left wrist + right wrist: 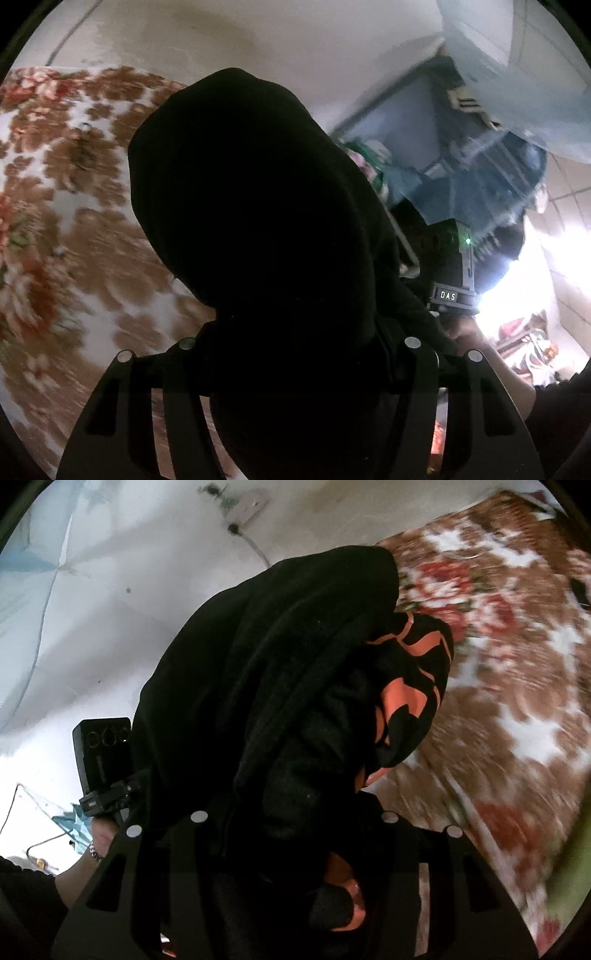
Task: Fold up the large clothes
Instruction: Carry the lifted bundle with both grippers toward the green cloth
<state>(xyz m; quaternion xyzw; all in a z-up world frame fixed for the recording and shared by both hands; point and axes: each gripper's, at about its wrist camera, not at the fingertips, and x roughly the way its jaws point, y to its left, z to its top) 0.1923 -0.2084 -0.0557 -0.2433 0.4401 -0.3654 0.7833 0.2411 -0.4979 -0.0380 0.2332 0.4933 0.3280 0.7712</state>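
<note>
A large black garment (255, 206) with an orange print (410, 698) hangs bunched in the air above the bed. My left gripper (295, 354) is shut on the black cloth, which drapes over its fingers and hides the tips. My right gripper (291, 823) is shut on another part of the same garment (280, 672), its tips also buried in cloth. Each gripper shows in the other's view: the right one (452, 266) beside the cloth in the left wrist view, the left one (105, 764) in the right wrist view.
A bed with a brown, red and white floral blanket (62, 206) lies below the garment; it also shows in the right wrist view (517, 686). A white wall (110, 609) with a socket and cable, blue shelving (461, 155) and a tiled floor (565, 236) surround it.
</note>
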